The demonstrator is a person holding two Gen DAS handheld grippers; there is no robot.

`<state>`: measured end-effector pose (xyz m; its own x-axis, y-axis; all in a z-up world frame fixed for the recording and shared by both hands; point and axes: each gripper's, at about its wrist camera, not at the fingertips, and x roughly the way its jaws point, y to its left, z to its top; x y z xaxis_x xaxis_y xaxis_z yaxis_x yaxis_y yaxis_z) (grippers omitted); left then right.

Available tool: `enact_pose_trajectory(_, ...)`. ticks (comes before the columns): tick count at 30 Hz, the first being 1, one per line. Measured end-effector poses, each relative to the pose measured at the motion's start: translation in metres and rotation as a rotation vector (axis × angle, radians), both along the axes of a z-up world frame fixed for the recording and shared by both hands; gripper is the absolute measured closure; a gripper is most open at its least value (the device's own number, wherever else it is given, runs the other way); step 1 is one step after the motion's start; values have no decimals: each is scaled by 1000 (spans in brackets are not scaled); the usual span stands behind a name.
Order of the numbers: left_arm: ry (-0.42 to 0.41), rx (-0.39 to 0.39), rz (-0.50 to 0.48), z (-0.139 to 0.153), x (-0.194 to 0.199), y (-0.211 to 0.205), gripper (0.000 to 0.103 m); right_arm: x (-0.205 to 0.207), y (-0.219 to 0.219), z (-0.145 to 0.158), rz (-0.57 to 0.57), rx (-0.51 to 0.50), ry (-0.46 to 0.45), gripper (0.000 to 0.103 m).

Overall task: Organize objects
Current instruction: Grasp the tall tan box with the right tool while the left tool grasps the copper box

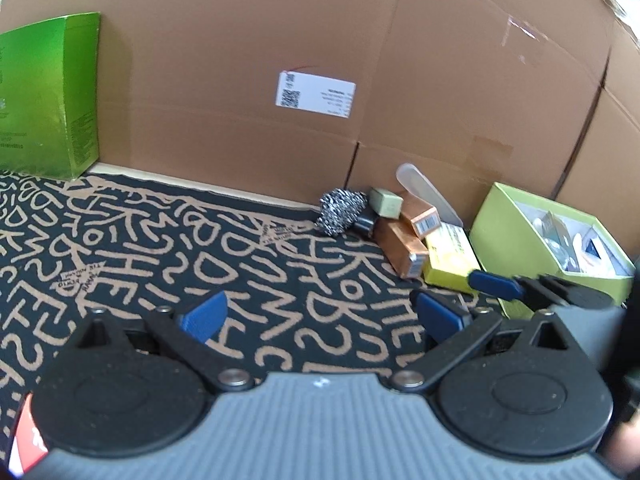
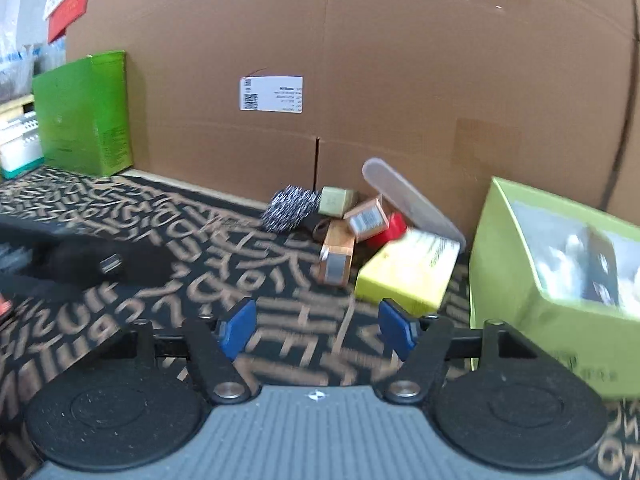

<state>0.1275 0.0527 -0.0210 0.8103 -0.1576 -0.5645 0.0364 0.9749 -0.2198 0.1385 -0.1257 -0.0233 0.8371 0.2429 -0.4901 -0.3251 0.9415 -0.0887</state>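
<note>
**benchwatcher:** Looks like the approach step to me. The right gripper [image 2: 316, 330] hangs over the black cloth with tan lettering [image 2: 280, 280], blue pads partly apart with nothing between them. The left gripper [image 1: 324, 314] has its pads spread wide, also empty. The stuff to sort is a small heap against the big brown cardboard wall [image 2: 360, 60], just left of the open lime-green cardboard box [image 2: 500, 264] that already has odds and ends in it.

**tidy_tom:** Agreed, nothing is grabbed yet. My guess is the flat yellow carton [image 2: 404, 276] goes first, since it's nearest the right gripper and leans on the pile. It's a wide slab, so the pads probably need to open more or take it by a thin edge.

**benchwatcher:** The rest is mixed. There are two copper-coloured oblong cartons [image 2: 338, 256], crisp-edged and easy to pinch, a small olive cube box [image 2: 336, 201], something red [image 2: 394, 226] half hidden, and a long translucent rounded plastic piece [image 2: 404, 200] propped on the wall.

**tidy_tom:** The black-and-white speckled bundle [image 2: 290, 208] looks soft and squashy, maybe knit or mesh, but I can't tell. It'd squash under the pads.
</note>
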Motion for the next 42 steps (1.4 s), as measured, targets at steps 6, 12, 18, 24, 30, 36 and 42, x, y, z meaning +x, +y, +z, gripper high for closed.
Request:
enact_pose_trajectory(6, 9, -44, 13, 3, 18, 8, 0, 49, 13, -10, -85, -41, 3, 48)
enact_pose_trajectory(12, 9, -60, -5, 6, 41, -5, 3, 53, 14, -13, -75, -39, -7, 75)
enact_pose_trajectory(18, 51, -24, -79, 3, 76, -37, 15, 21, 6, -16, -49, -44, -6, 75)
enact_pose_trajectory(24, 74, 13, -116, -2, 116, -67, 20, -11, -13, -10, -51, 33, 27, 75)
enact_pose_trajectory(30, 168, 3, -132, -24, 155, -81, 45, -41, -22, -6, -45, 81, 36, 76)
enact_pose_trajectory(36, 211, -28, -145, -34, 160, -73, 79, -66, -31, -5, -40, 100, 38, 76)
enact_pose_trajectory(42, 210, 17, -198, -24, 117, -66, 79, -84, -40, -3, -48, 134, 52, 76)
